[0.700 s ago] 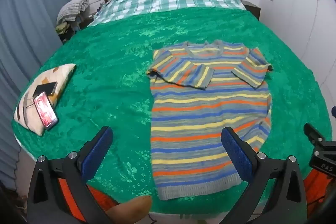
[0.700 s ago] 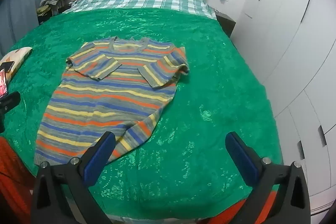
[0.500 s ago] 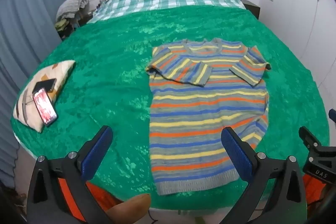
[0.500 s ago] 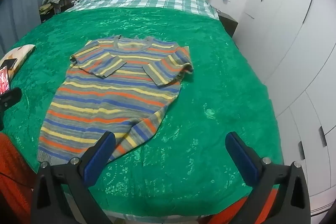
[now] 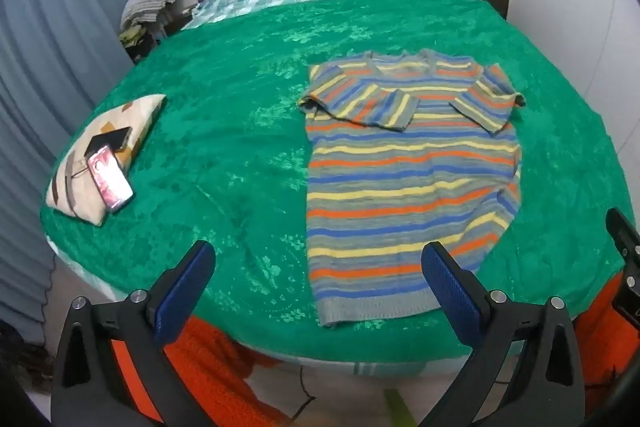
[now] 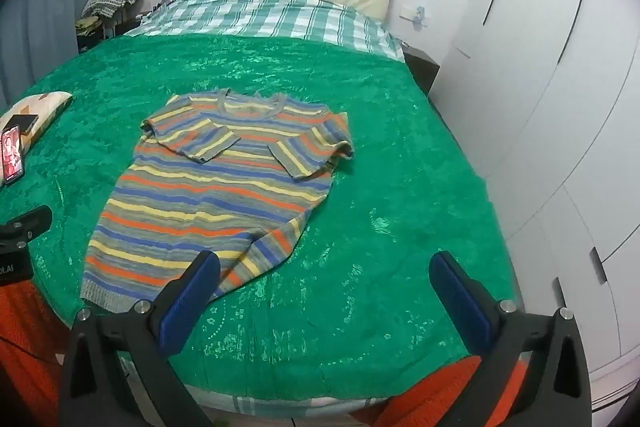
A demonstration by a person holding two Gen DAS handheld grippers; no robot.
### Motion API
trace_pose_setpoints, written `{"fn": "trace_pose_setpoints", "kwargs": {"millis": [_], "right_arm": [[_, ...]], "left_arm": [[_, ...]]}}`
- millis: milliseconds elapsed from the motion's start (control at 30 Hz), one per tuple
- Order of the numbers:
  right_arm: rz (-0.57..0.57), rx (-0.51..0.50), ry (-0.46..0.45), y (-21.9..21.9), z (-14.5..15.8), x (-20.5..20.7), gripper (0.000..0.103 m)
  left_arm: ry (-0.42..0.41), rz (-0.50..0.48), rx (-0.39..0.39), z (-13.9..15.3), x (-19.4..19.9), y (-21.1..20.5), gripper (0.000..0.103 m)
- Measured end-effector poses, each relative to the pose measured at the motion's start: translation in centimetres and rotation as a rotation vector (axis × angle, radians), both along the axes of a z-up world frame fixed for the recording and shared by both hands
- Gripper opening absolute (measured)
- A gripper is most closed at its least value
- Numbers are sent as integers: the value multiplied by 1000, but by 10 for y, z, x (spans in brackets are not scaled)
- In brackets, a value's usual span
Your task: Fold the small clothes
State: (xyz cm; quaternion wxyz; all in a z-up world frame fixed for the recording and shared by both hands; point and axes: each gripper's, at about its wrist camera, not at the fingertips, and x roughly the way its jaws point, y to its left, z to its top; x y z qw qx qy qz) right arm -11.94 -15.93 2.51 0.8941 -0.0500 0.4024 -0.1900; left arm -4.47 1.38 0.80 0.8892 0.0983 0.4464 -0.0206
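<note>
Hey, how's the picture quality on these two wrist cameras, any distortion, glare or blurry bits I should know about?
Left wrist view: strong fisheye bend, dark corners; the striped sweater is sharp, and the phone screen glows pinkish and washed out. Right wrist view: same bend, curving the wardrobe doors; the green bedspread shows soft sheen patches, with no hard shadows; lighting is even.

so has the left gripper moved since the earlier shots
Yes. In the left wrist view the bed edge, the striped sweater and the pillow all sit higher and smaller than before, so the open left gripper has pulled back from the bed.
</note>
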Motion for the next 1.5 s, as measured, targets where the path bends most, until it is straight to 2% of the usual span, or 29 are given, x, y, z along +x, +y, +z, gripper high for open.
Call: {"fn": "trace_pose_setpoints", "kwargs": {"millis": [200, 400, 700, 800, 1133, 1500], "right_arm": [[-25, 48, 5, -8, -11, 1, 103], [-62, 108, -16, -25, -26, 5, 103], [-127, 147, -63, -44, -34, 9, 103], [-126, 161, -38, -44, -42, 13, 103], [-75, 192, -31, -28, -42, 17, 103], [-33, 181, 37, -6, -35, 3, 103]], "left_arm": [[4, -10, 42, -19, 7, 0, 103], [20, 9, -16, -44, 14, 26, 103], [60, 16, -28, -69, 26, 32, 103], [53, -10, -63, -68, 26, 28, 103], [-27, -39, -70, -39, 17, 10, 103], [-13, -39, -98, -24, 3, 8, 103]]}}
